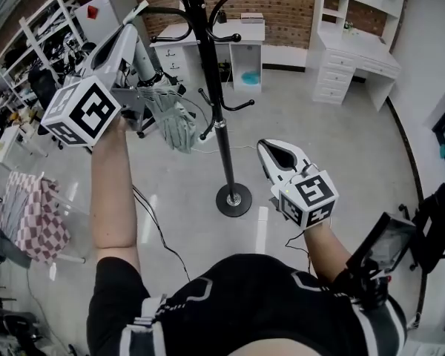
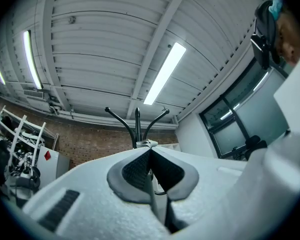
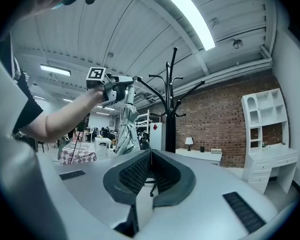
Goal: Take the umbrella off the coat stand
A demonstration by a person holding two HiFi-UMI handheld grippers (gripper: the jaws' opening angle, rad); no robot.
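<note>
Roughly vertical umbrella [image 3: 124, 129], flared end downward

left gripper [image 1: 139, 13]: white, marker cube | right gripper [image 1: 267, 148]: same | shirt [image 1: 230, 295]: black, white trim

Main obstacle: coat stand [image 1: 221, 136], a black pole mid-floor with side hooks [image 1: 239, 106] jutting out at mid height and curved arms at the top. The umbrella [image 1: 173, 123] hangs just left of the pole, close to a lower hook tip; contact unclear, gap narrow. Floor [image 1: 348, 154] is open from the round base [image 1: 233, 199] rightwards to the white desk [image 1: 356, 61]. On the left, a checked cloth [image 1: 35, 217] and a trailing cable [image 1: 160, 234].
</note>
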